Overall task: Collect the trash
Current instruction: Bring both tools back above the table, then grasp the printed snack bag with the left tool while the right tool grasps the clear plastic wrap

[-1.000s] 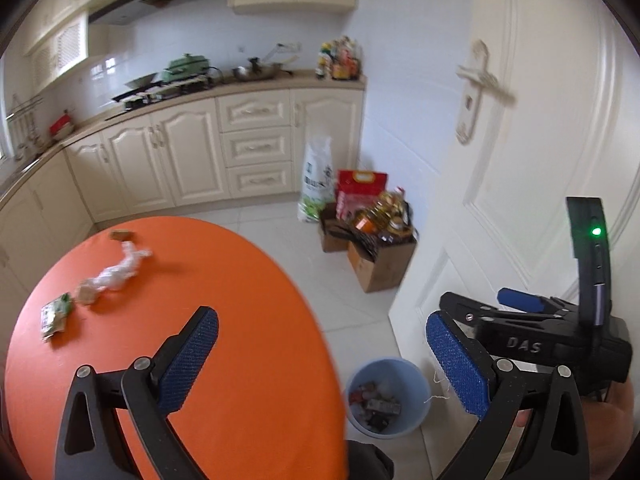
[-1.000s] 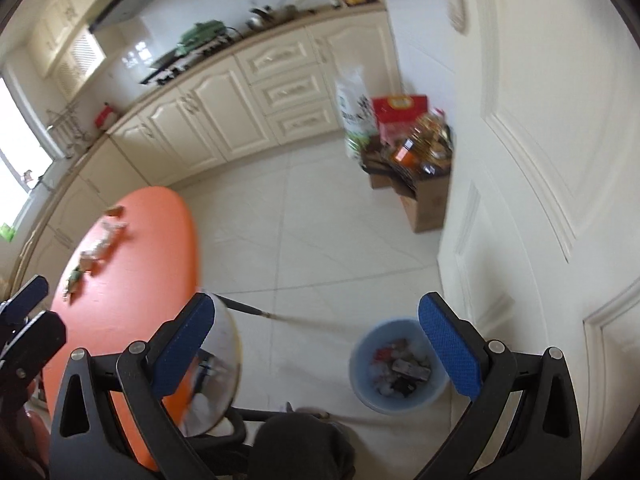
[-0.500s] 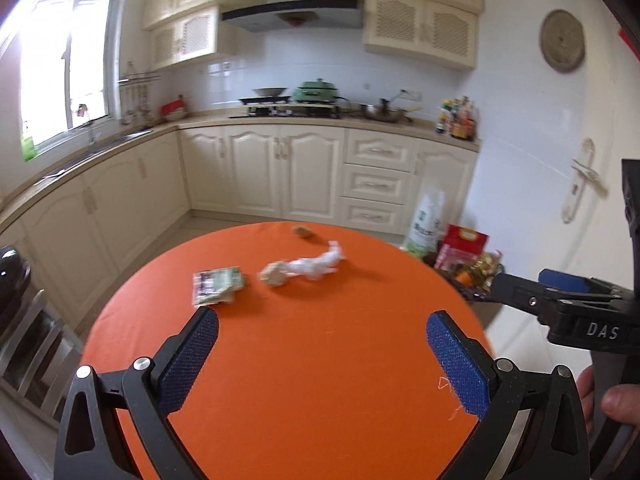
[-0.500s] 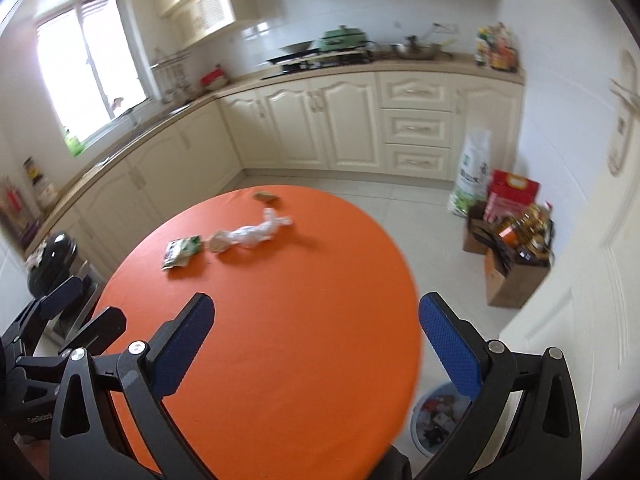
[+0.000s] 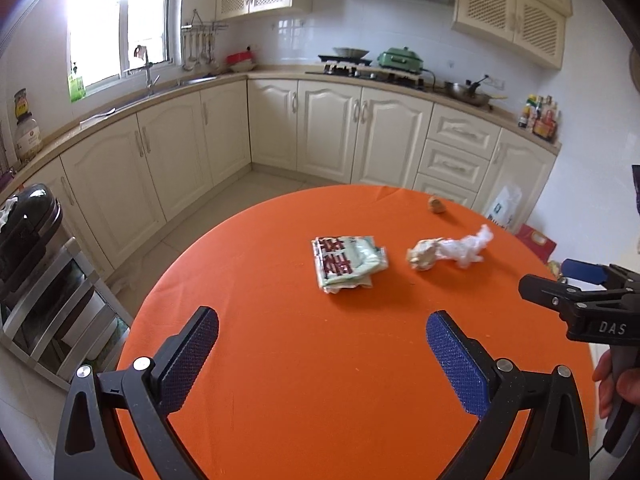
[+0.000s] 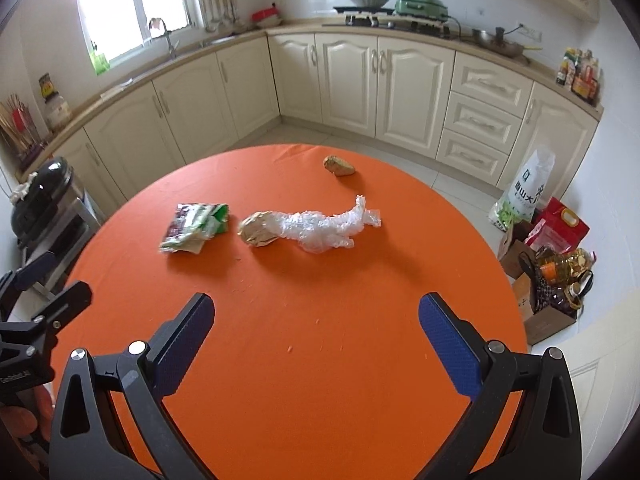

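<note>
Left wrist view: both grippers poised over the orange table (image 5: pixel 320 380), before any pickup.

Nearest, the left gripper (image 5: pixel 322 344) stands with jaws wide and empty above bare cloth; the right gripper (image 6: pixel 316 330) likewise, wide and holding nothing. Beyond them, mid-table, lie three pieces of trash: a flattened wrapper (image 5: pixel 348 262), just beside it a crumpled wad with clear film (image 6: pixel 308 228), and farther off, apart, a small brown scrap (image 6: pixel 339 166). Farthest, on the floor past the table's right edge, stand a box (image 6: pixel 548 316) and a bag (image 6: pixel 524 192); no bin is in view. The step in hand appears to be the approach. Next move, as judged: advance one gripper over the nearest piece, lower until the pads straddle it, then close.
</note>
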